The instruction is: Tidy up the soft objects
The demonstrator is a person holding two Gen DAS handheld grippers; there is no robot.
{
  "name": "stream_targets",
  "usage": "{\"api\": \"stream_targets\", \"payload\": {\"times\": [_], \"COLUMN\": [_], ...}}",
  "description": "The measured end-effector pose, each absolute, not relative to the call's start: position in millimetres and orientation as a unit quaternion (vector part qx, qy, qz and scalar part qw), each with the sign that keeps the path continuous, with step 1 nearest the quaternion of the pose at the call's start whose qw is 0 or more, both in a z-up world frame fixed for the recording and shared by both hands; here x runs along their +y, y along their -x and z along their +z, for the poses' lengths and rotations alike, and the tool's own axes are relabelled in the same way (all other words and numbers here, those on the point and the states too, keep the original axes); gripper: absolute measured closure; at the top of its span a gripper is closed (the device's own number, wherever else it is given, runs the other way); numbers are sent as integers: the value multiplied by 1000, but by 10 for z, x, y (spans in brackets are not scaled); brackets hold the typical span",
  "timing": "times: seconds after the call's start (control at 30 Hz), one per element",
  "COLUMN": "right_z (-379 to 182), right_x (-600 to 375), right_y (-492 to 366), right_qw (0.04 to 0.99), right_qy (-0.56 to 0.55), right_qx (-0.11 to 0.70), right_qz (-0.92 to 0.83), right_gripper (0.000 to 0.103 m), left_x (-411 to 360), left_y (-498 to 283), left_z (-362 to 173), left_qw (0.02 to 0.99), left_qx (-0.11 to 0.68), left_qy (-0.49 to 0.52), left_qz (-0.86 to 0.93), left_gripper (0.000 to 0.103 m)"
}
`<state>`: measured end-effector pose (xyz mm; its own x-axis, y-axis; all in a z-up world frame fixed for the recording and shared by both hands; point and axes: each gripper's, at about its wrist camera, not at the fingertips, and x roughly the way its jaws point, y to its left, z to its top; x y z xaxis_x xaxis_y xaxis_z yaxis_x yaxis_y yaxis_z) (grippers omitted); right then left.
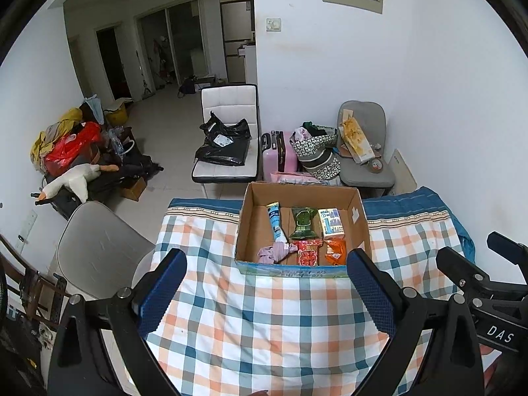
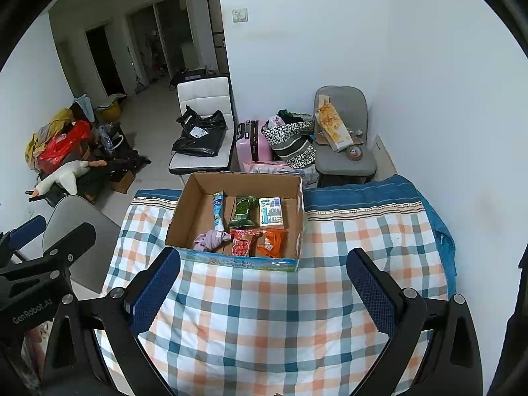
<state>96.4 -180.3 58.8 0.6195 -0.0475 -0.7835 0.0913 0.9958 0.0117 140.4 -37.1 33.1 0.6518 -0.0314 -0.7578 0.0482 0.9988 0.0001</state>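
Observation:
An open cardboard box [image 1: 358,221] [image 2: 184,211] stands on the far part of a checked cloth [image 1: 264,323] [image 2: 264,316]. In it lie a blue tube [image 1: 274,222] [image 2: 217,209], a green pack [image 1: 303,222] [image 2: 243,213], a tissue pack [image 1: 331,223] [image 2: 271,213], a crumpled purple cloth [image 1: 275,252] [image 2: 211,240], a red pack [image 1: 308,254] [image 2: 242,243] and an orange pack [image 1: 336,251] [image 2: 272,242]. My left gripper [image 1: 267,280] is open and empty, short of the box. My right gripper [image 2: 264,280] is open and empty, also short of the box.
Past the table stand a white chair with a black bag [image 1: 224,142] [image 2: 201,135], a pink suitcase [image 1: 279,151] [image 2: 252,142], a patterned bag [image 1: 316,155] and a grey chair [image 1: 366,165] [image 2: 346,158]. A grey chair [image 1: 95,247] is at the left. A white wall is on the right.

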Motion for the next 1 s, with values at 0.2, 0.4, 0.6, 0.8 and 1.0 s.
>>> {"api": "stream_targets", "payload": {"times": [0.2,0.4,0.6,0.8,1.0], "right_z": [603,637,639,644,619], "right_x": [-1824,-1891,-1905,-1917,-1906], "right_y": [-960,-967,-965,-966,-983], "right_qw": [900,903,902,903,903], "right_qy": [-24,-25,-25,-26,-21], "right_qx": [432,427,428,428,427], "right_qz": [-43,-44,-45,-44,-44], "right_gripper": [1,1,1,1,1], "left_x": [-362,-352,-341,-327,-309], "left_y": [-1389,-1390,-1377,-1380,-1384], "left_z": [314,315,302,287,281], "left_qw": [909,909,908,907,907], "left_qx": [416,416,419,420,420], "left_qy": [-10,-12,-12,-13,-12], "left_qz": [-24,-26,-27,-24,-25], "left_gripper": [4,4,4,4,4]}}
